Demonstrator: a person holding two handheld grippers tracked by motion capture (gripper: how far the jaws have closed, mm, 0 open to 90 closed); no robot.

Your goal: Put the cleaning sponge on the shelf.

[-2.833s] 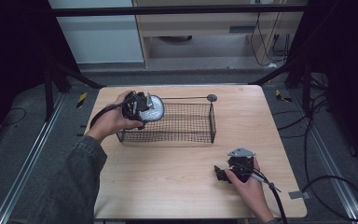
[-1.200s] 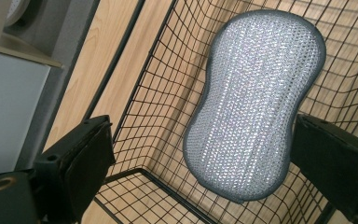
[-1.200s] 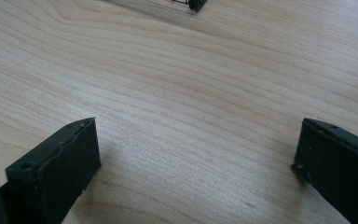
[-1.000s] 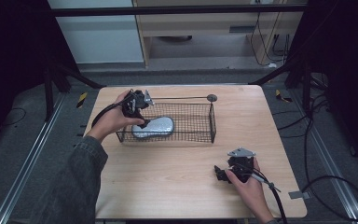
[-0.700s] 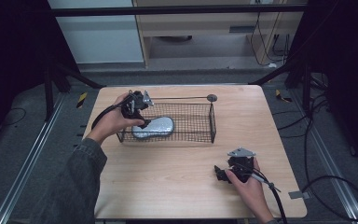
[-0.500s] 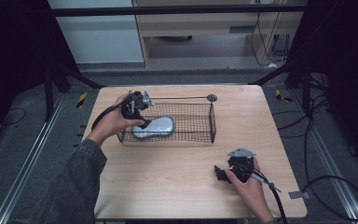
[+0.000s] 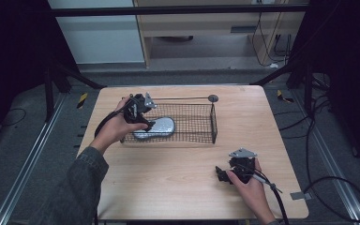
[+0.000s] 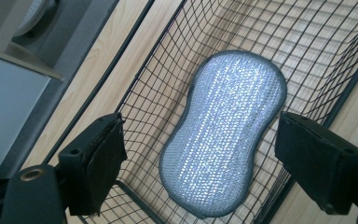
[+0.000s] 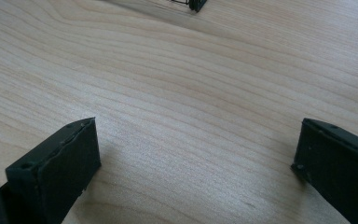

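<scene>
- Item 1: scrub pad (image 7: 155,127), silver-grey mesh, peanut-shaped with a dark edge. It lies flat on the floor of the wire basket, at the basket's left end as the high view has it. In the left gripper view the pad (image 8: 223,135) runs slantwise between the 2 jaws and below them, and neither pad face touches it.
- Item 2: wire basket (image 7: 201,105), black, rectangular, open-topped. It stands upright on the far left-of-centre part of the table. A thin rod with a round disc (image 7: 212,98) at its end runs along the far rim.
- Item 3: left gripper (image 7: 146,123), held in the left hand (image 7: 115,129) over the basket's left end and pointing down into it. Its jaws stand wide apart and have just been opening. Nothing is gripped; the pad rests free beneath them.
- Item 4: right gripper (image 7: 221,174), held in the right hand (image 7: 248,185) at the near right of the table, well apart from the basket. Its jaws are spread wide and low over bare wood, with nothing between them. In the right gripper view 1 corner of the basket shows at the top edge.
- Item 5: table (image 7: 168,187), light wood grain, bearing the basket and the right gripper.
- Item 6: dark grey sleeve (image 7: 79,183) on the left forearm, coming in from the lower left.
</scene>
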